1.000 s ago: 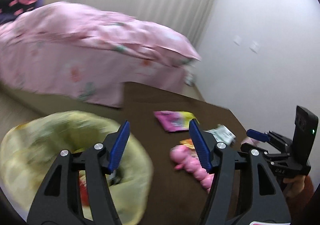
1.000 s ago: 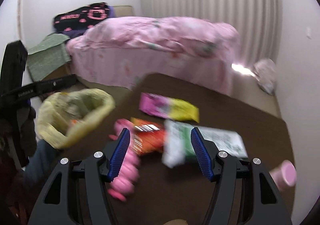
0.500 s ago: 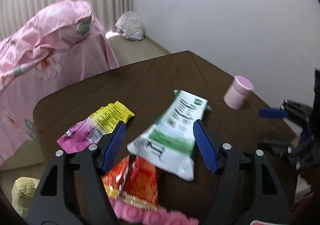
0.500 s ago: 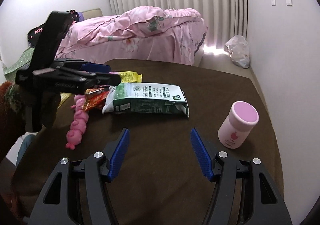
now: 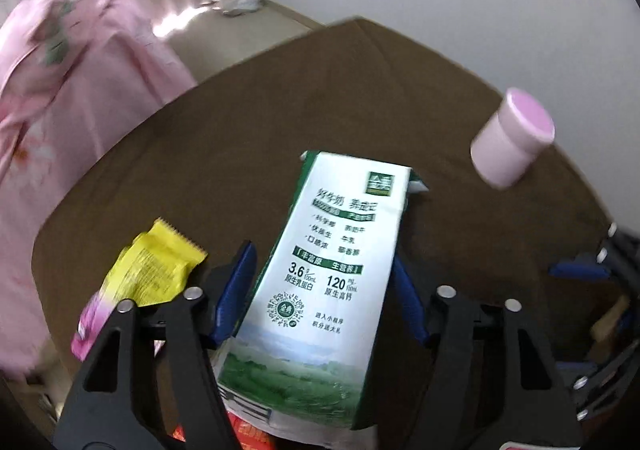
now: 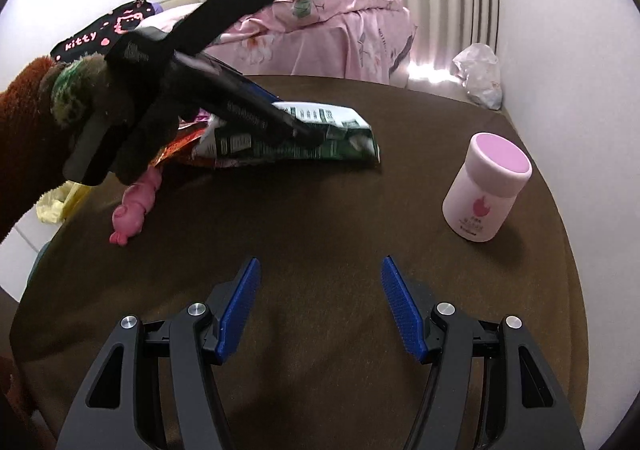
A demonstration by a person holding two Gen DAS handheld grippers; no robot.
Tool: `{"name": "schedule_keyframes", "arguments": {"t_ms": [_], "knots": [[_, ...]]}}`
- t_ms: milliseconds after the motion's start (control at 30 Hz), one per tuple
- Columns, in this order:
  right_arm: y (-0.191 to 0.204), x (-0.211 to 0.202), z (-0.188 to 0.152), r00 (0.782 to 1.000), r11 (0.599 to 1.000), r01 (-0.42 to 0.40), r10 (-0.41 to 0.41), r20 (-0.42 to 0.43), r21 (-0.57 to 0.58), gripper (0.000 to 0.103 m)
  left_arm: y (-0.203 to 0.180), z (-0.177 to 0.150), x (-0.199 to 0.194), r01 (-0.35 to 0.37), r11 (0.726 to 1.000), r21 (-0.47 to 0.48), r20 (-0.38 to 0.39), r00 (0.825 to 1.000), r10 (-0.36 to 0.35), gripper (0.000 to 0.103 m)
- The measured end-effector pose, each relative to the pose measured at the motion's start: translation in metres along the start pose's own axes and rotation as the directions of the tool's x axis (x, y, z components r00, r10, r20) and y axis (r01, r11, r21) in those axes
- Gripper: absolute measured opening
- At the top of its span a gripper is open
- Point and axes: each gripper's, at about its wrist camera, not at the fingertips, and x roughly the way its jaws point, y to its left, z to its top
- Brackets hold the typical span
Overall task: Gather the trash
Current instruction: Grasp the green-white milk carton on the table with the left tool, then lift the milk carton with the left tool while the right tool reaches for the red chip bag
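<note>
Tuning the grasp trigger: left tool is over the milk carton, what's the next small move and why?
Probably finish closing the left tool on the milk carton, then lift. The carton lies flat on the brown table between the blue fingers, which are closing but don't clearly press it yet. The right tool is open and empty.

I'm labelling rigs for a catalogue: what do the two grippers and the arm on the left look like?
Both the left gripper and the right gripper have black frames, silver rivets and ribbed blue pads. The sleeve is fuzzy brown with a green-speckled cuff.
</note>
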Motion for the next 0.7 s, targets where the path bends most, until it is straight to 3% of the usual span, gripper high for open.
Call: {"name": "schedule_keyframes", "arguments": {"t_ms": [67,167,267,333,400,467,533,700], "knots": [[0.003,-0.001,0.002,1.0,1.0,-0.006,0.006,0.014,-0.01,0.06,0.012,-0.005,-0.025,0.043,0.994,-0.096,0.061,0.997,-0.038,0.051],[0.01,-0.001,0.008,0.999,1.0,-0.002,0.003,0.035,-0.029,0.06,0.029,-0.028,-0.083,0.114,0.968,-0.225,0.221,0.973,-0.063,0.05],[0.017,0.003,0.019,0.999,0.999,0.004,-0.002,0.05,-0.04,0.06,0.037,-0.063,-0.131,0.074,0.94,-0.334,0.328,0.944,0.042,0.05],[0.022,0.006,0.028,0.998,0.999,0.0,0.003,0.058,-0.047,0.06,0.039,-0.094,-0.155,0.052,0.906,-0.421,0.379,0.917,0.123,0.05],[0.03,0.012,0.039,0.999,0.998,0.009,-0.006,0.051,-0.056,0.06,0.039,-0.126,-0.169,0.022,0.867,-0.498,0.398,0.894,0.206,0.05],[0.041,0.017,0.051,0.998,0.997,-0.015,0.02,0.055,-0.075,0.06,0.037,-0.149,-0.174,-0.015,0.841,-0.542,0.387,0.883,0.265,0.05],[0.051,0.02,0.06,0.996,0.993,-0.061,0.068,0.064,-0.096,0.06,0.037,-0.173,-0.172,-0.046,0.818,-0.574,0.357,0.885,0.3,0.05],[0.073,0.05,0.084,0.982,0.978,-0.184,0.188,0.026,-0.095,0.06,0.035,-0.217,-0.15,-0.065,0.779,-0.623,0.261,0.922,0.285,0.05]]}}
